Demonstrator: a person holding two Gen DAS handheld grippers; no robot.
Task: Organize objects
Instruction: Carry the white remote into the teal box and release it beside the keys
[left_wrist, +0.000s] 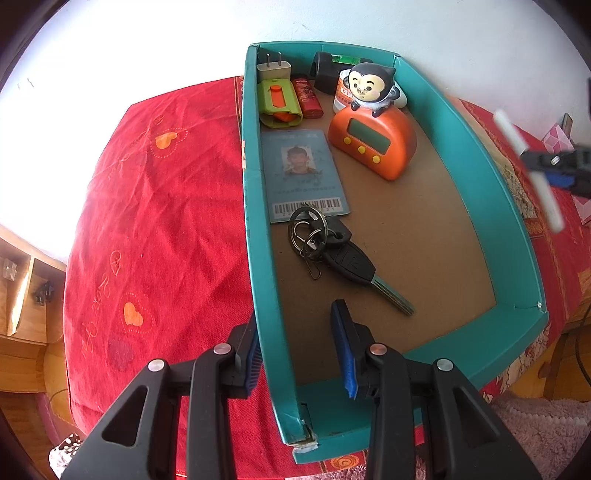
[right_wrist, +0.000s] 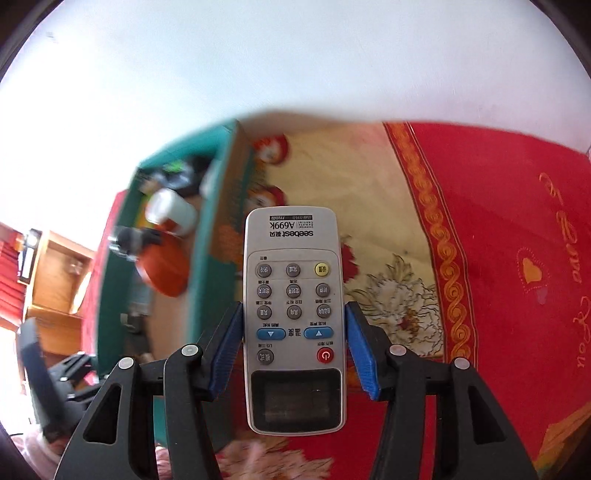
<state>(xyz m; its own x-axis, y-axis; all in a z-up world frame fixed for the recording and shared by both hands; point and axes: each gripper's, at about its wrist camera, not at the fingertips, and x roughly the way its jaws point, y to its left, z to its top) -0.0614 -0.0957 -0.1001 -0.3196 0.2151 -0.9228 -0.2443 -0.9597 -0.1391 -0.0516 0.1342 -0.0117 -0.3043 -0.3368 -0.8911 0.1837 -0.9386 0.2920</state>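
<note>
The left tool (left_wrist: 295, 347) points steeply down at the near left corner of the teal box (left_wrist: 476, 155), its blue pads drawn close on the box's left wall, one pad outside and one inside. The right tool (right_wrist: 291, 347) also tilts steeply down and clamps a grey remote control (right_wrist: 293, 295) by its long sides, the remote pointing away with its display nearest the camera; it is held above the red patterned cloth (right_wrist: 498, 229), just to the right of the box. In the left wrist view the right tool with the remote shows blurred beyond the box's right wall. The box's near and right-hand floor is bare brown cardboard, leaving open room there; its things crowd the far and left parts. Against the box's far wall lie a white plug adapter (left_wrist: 274, 66), a green and orange utility knife (left_wrist: 279, 101), a red lighter (left_wrist: 308, 96) and a black object (left_wrist: 327, 72), with a monkey figure (left_wrist: 369, 83) above an orange digital timer (left_wrist: 373, 142). Along the left wall lies a blue ID card (left_wrist: 304, 173), and nearer than it a bunch of keys (left_wrist: 332, 251).
</note>
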